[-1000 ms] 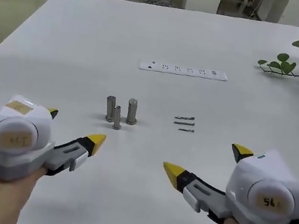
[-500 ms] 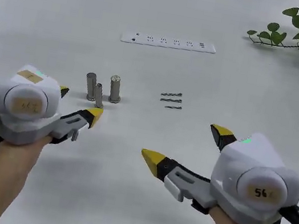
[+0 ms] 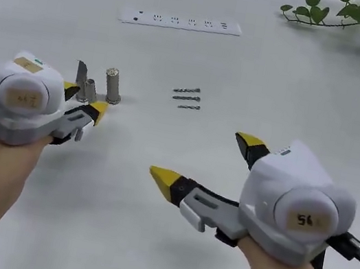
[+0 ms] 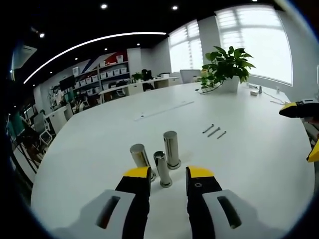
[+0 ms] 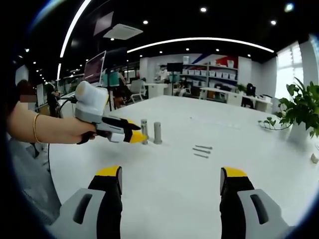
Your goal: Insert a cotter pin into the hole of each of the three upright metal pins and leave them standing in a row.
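metal pins [image 4: 160,167] upright, clustered | right gripper [image 3: 202,156] label reads "56"

Left gripper [image 3: 83,97] moves away from the person toward the three metal pins [image 3: 111,85]. Its tips now sit just beside them and its jaws are narrower, still apart. The leftmost pin is now partly hidden.

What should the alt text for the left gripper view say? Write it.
The left gripper points its yellow-tipped jaws, slightly apart, at three upright metal pins clustered close ahead on a white table. Three cotter pins lie farther off to the right.
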Demonstrator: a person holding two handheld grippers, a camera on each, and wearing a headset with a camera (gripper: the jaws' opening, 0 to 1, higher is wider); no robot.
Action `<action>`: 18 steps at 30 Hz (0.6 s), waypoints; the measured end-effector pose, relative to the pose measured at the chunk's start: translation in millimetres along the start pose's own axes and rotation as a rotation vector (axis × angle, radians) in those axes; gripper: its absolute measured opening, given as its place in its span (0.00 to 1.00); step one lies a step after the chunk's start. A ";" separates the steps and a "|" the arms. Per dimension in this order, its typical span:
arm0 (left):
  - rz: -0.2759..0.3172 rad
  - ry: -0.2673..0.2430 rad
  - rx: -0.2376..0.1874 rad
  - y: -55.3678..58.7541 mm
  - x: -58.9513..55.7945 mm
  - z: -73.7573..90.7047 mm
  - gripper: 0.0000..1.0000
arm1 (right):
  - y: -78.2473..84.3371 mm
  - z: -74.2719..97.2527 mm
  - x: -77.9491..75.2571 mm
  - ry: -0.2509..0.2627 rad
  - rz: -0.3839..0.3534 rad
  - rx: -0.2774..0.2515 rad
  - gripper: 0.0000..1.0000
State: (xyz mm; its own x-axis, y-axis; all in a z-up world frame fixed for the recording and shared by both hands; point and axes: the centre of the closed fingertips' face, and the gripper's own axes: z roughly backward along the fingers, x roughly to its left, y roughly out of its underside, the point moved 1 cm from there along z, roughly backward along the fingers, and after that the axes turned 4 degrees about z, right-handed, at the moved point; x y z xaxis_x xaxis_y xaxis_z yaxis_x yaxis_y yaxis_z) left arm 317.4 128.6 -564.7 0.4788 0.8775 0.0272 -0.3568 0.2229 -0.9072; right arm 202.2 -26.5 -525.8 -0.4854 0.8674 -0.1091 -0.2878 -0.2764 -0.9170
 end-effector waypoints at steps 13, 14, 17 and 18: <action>0.019 0.011 0.004 3.6 8.4 -16.1 0.12 | 7.3 -1.0 -0.3 -0.006 -0.021 0.036 0.77; 0.019 0.012 0.004 3.5 8.4 -16.3 0.11 | 7.4 -1.0 -0.7 -0.004 -0.020 0.037 0.77; 0.007 0.015 0.009 4.1 8.4 -17.3 0.08 | 7.8 -1.3 -1.3 -0.004 -0.022 0.039 0.77; 0.008 0.022 0.008 3.9 8.2 -18.7 0.07 | 8.4 -1.4 -1.6 -0.004 -0.022 0.042 0.77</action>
State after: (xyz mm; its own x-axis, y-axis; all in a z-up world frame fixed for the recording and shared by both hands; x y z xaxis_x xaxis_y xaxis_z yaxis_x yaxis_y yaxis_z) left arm 335.0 128.7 -575.9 0.4932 0.8698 0.0107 -0.3671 0.2193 -0.9040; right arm 201.7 -29.7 -533.9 -0.4818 0.8719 -0.0876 -0.3330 -0.2746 -0.9020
